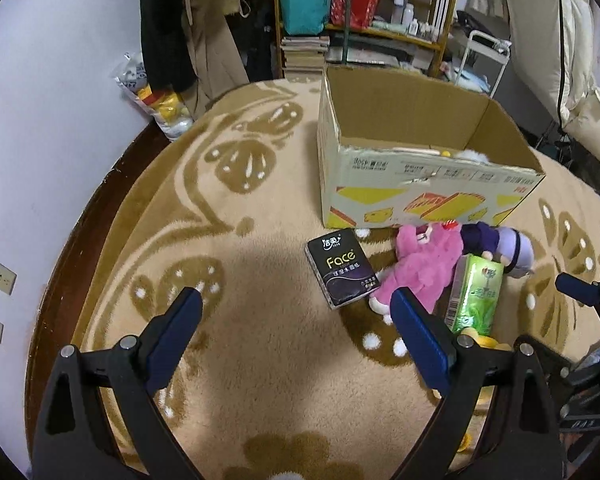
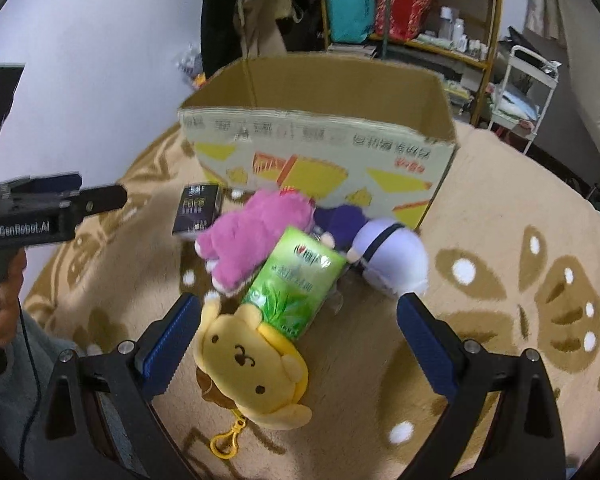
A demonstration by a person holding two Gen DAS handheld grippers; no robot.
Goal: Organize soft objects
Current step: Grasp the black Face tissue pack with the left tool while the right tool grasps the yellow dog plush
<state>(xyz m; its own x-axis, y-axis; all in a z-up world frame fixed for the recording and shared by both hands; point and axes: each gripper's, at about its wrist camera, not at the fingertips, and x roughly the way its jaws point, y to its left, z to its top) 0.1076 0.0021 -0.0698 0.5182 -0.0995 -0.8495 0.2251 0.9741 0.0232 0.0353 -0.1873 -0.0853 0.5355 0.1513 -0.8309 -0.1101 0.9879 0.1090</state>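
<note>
1. On the far left of the patterned rug (image 1: 268, 360), the left gripper (image 1: 296, 300) hangs with its jaws wide and nothing between them. It hovers over bare pile, so I judge it is waiting its turn rather than reaching for anything yet.
2. Just right of that gap lies the black tissue pack (image 1: 342, 270), flat on the rug near the front wall of the cardboard box (image 1: 420, 196). It sits apart from the heap, which should make it an easy single pick.
3. Next comes the pink plush (image 2: 256, 236), lying on its side and touching the purple doll (image 2: 384, 252); both lie just in front of the box.
4. Leaning across them is the green tissue pack (image 2: 296, 288), its lower end resting on the yellow dog plush (image 2: 248, 364), which lies face up with its yellow clip (image 2: 226, 440) trailing toward the camera.
5. Around that plush stands the right gripper (image 2: 300, 316), jaws wide and not pressing on anything. Its fingers flank the dog's head and the green pack, so I judge it is lining up to take one of them.
6. Behind everything, the box stands open-topped, with a little yellow and white already showing inside, likely the place for the soft things.
</note>
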